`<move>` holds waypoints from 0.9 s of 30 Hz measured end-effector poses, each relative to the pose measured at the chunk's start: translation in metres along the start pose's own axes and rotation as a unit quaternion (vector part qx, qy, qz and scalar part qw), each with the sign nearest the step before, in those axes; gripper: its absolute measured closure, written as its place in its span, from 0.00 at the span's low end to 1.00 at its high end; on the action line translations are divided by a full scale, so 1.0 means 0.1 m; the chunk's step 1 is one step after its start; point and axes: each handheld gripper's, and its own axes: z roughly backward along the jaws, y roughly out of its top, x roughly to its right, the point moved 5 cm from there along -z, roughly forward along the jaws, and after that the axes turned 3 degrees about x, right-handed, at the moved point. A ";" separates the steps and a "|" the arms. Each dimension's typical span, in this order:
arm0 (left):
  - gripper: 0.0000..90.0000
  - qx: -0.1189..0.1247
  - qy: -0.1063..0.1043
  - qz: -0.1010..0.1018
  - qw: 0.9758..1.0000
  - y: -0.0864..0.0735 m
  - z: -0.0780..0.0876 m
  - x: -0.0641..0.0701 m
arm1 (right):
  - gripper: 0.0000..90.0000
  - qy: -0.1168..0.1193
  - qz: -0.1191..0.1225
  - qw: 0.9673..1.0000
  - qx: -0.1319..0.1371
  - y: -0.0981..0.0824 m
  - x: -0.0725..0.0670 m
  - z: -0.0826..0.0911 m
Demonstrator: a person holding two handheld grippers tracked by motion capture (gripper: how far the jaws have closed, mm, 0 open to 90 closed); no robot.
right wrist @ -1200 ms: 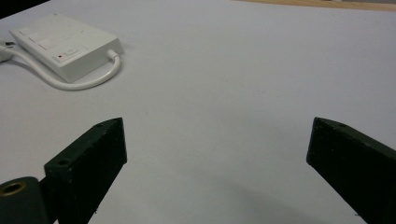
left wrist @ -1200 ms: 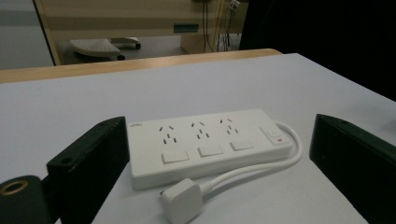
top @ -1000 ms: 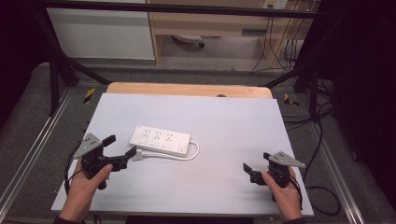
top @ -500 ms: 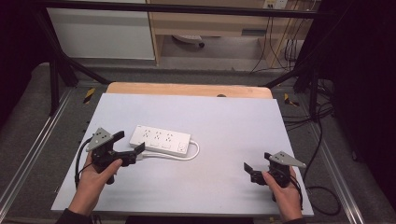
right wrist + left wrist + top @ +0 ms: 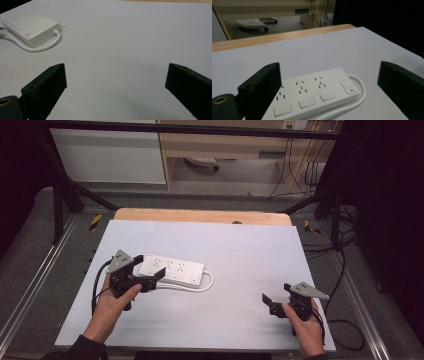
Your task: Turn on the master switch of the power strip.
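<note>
A white power strip (image 5: 172,270) with several sockets lies left of centre on the pale board (image 5: 245,250), its white cable (image 5: 205,285) looping round its right end. My left gripper (image 5: 149,266) is open at the strip's left end, one jaw on each side of it. In the left gripper view the strip (image 5: 312,93) lies between the wide-apart jaws, and its switch (image 5: 348,86) with a red mark sits at the right end. My right gripper (image 5: 277,294) is open near the front right with nothing between its jaws. It looks across bare board toward the strip (image 5: 30,26).
The board rests on a wooden table whose far edge (image 5: 200,215) shows beyond it. Metal rails (image 5: 30,285) run along both sides. Cables (image 5: 345,265) trail on the floor at the right. A white cabinet (image 5: 110,155) stands at the back.
My left gripper has moved right and forward from the board's left edge up to the power strip's left end. The right gripper has stayed in place.
</note>
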 end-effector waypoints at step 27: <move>0.06 -0.019 -0.010 -0.001 1.000 0.03 -0.35 0.09 | 0.05 0.003 -0.004 1.000 0.004 0.01 0.01 0.01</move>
